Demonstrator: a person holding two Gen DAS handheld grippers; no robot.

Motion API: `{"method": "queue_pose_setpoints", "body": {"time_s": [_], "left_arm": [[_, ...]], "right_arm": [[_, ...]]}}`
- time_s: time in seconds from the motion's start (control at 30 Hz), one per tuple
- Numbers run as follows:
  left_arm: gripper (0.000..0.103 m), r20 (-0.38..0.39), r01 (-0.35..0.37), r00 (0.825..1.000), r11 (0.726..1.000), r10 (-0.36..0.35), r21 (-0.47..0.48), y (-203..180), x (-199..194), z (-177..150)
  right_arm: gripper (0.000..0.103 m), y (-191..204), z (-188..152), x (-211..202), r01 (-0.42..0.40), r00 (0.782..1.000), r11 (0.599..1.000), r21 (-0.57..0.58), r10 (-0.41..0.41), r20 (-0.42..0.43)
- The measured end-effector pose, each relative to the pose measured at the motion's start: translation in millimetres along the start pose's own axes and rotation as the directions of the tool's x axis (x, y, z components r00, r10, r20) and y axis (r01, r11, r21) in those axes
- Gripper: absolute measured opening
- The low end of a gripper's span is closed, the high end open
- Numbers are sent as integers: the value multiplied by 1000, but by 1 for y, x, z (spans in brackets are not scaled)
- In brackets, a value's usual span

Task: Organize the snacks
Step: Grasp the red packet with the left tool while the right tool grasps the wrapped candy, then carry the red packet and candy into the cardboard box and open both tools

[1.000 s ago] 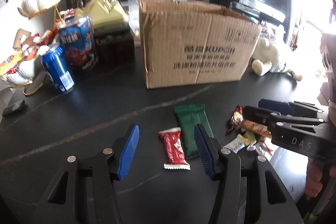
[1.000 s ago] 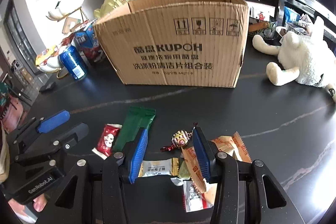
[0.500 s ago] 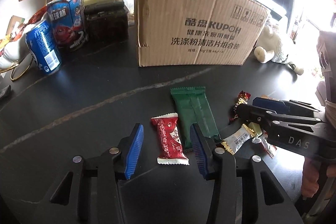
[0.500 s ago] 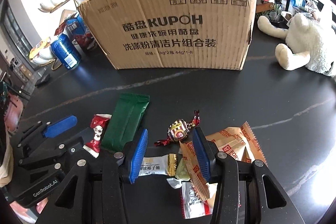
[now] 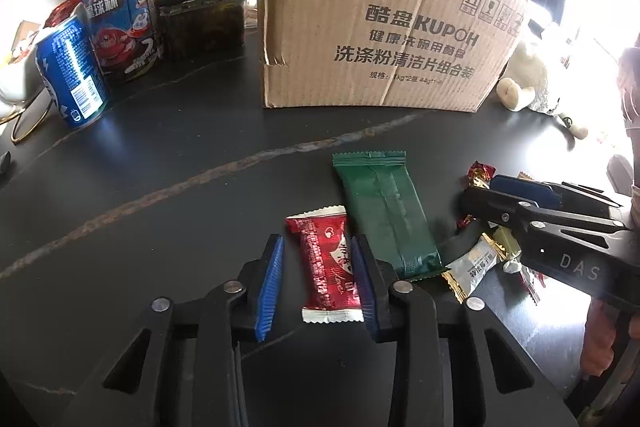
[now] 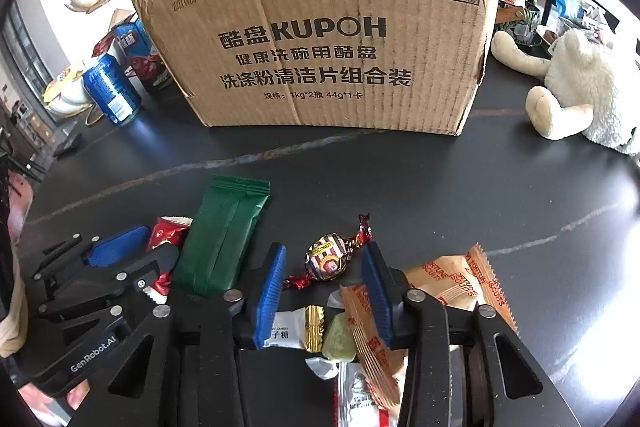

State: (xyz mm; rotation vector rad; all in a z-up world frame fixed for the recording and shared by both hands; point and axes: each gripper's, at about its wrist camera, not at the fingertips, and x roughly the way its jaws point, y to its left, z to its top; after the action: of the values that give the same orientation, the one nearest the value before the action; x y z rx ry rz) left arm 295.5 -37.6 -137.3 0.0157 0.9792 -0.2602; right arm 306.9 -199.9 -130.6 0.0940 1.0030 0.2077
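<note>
Loose snacks lie on a black table in front of an open cardboard box (image 5: 384,35), which also shows in the right wrist view (image 6: 328,39). My left gripper (image 5: 318,251) is open, its blue pads on either side of a red candy packet (image 5: 326,259). A green wrapper (image 5: 384,215) lies right of it. My right gripper (image 6: 326,261) is open around a round foil-wrapped coconut candy (image 6: 326,261). Below it lie a white candy (image 6: 290,333), a pale green sweet (image 6: 340,341) and orange biscuit packets (image 6: 456,283). The green wrapper also shows in the right wrist view (image 6: 222,235).
A blue can (image 5: 72,75), a blue-and-red snack carton (image 5: 120,27) and a dark box with a cream lid (image 5: 200,7) stand at the back left. A white plush toy (image 6: 576,87) lies at the right of the box.
Both grippers have moved down and forward toward the table. The left jaws have narrowed around the red packet. The right jaws now frame the coconut candy.
</note>
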Motion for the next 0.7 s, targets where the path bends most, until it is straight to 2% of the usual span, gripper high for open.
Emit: {"method": "queue_pose_setpoints", "body": {"time_s": [0.07, 0.13, 0.23, 0.43, 0.7], "left_arm": [[30, -3, 10, 1000, 1000, -10, -4, 1, 1, 0], [24, -4, 11, 1000, 1000, -11, -6, 2, 3, 0], [23, 2, 8, 1000, 1000, -8, -2, 3, 3, 1], [22, 24, 1, 1000, 1000, -1, 6, 2, 0, 2], [22, 78, 15, 997, 1000, -16, 18, -3, -23, 6]], "right_arm": [[37, 0, 0, 2, -1, 1000, 1000, -1, 1, -7], [33, 1, 0, 4, 11, 1000, 1000, -13, -11, -6], [27, 2, 0, 5, 18, 1000, 1000, -26, -18, -10], [26, 3, -1, 5, 32, 999, 999, -44, -32, 5], [26, 4, 2, -8, 12, 999, 999, -42, -10, 45]]}}
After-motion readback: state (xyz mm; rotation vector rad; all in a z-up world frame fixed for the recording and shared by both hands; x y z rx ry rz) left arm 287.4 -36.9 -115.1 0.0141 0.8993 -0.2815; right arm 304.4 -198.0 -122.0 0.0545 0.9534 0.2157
